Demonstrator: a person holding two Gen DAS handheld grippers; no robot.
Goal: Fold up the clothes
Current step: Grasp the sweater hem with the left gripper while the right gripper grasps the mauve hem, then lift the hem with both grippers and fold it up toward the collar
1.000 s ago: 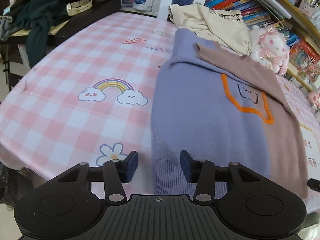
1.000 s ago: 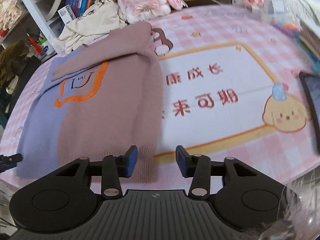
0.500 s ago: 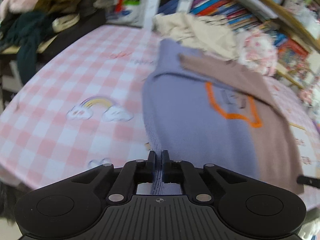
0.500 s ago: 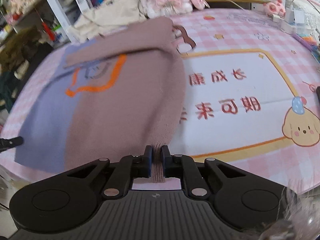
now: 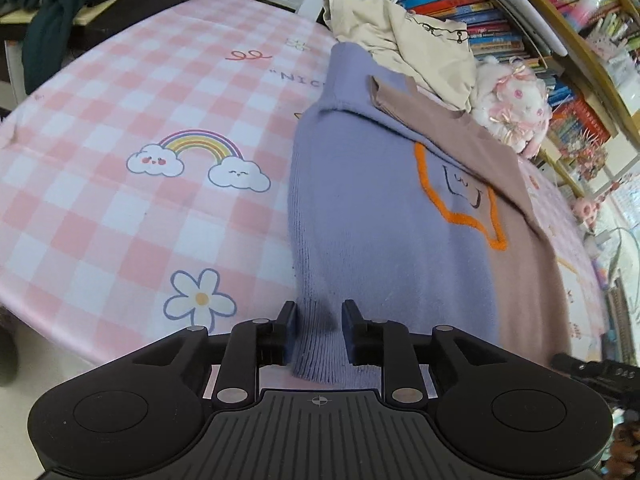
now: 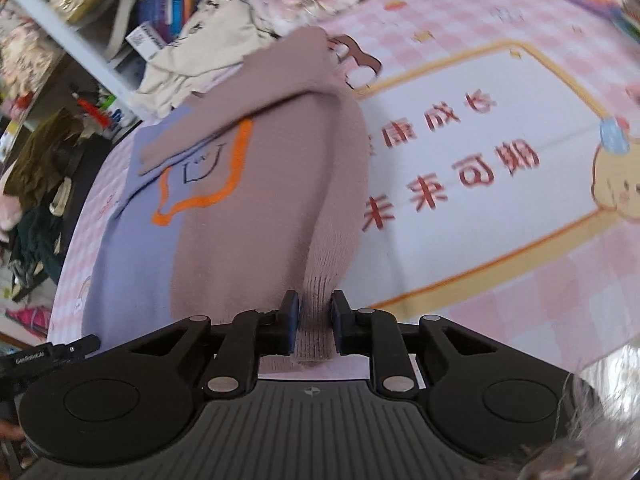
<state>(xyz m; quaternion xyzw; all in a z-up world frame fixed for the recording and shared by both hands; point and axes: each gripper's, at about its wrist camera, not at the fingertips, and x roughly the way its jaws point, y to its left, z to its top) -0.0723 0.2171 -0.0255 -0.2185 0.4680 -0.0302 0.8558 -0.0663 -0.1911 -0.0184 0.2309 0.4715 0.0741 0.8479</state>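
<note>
A two-tone knit sweater, lilac (image 5: 360,216) on one half and dusty pink (image 6: 256,216) on the other, lies on the table with an orange-outlined patch (image 5: 452,200) on its chest. My left gripper (image 5: 318,332) is shut on the lilac corner of the ribbed hem, which bunches between the fingers and hangs past them. My right gripper (image 6: 314,326) is shut on the pink corner of the hem, and the cloth rises from the table to it. The pink sleeve (image 6: 240,120) is folded across the chest.
The pink checked tablecloth (image 5: 120,208) has a rainbow print at the left and a yellow-framed panel (image 6: 500,152) at the right. A cream garment (image 5: 404,48), a plush bunny (image 5: 512,112) and bookshelves stand behind the sweater. Dark clothes (image 5: 52,12) are piled at the far left.
Both grippers went from open to shut on the hem corners. Since half a second ago the hem has come up off the table, and more cloth bunches between the fingers.
</note>
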